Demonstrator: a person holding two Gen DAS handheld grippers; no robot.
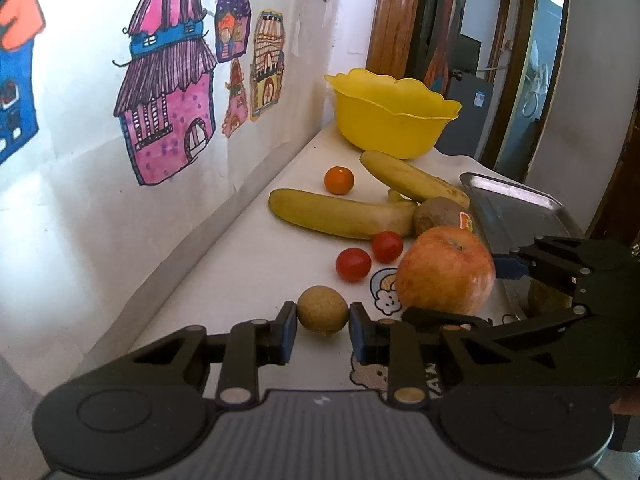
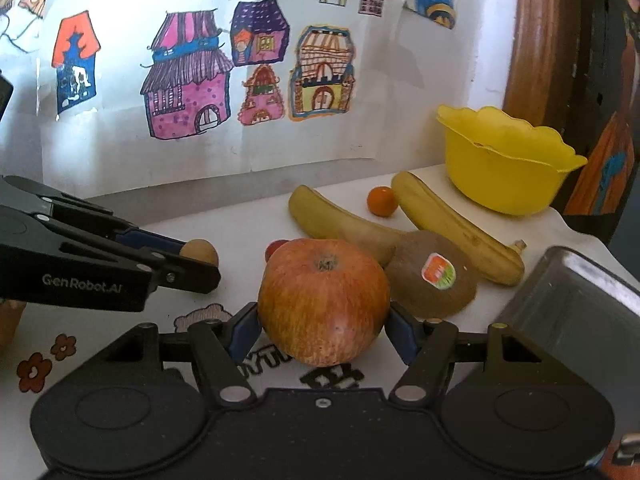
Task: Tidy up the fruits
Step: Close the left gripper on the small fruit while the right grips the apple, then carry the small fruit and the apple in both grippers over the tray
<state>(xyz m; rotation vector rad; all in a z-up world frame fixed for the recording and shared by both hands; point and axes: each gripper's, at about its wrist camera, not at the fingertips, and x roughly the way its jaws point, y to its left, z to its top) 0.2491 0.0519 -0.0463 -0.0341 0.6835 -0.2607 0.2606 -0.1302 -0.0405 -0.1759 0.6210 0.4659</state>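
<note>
Left claw (image 1: 323, 322) pinches small tan fruit (image 1: 322, 310) on the table (image 1: 240, 248); right claw (image 2: 320, 330) grips apple (image 2: 323, 300) at its widest sides, probably for lifting to yellow bowl (image 2: 508, 168) or metal tray (image 2: 576, 300).

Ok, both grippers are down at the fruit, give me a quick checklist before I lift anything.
1. Left gripper around the small brown fruit: ok, pads flank it on both sides.
2. Left pads actually pressing it: cannot tell.
3. Right gripper around the apple: ok, pads at both flanks.
4. Apple free of the kiwi: cannot tell, they sit very close.
5. Yellow bowl ready: ok, upright; inside hidden.
6. Metal tray ready: ok, visible part bare.
</note>
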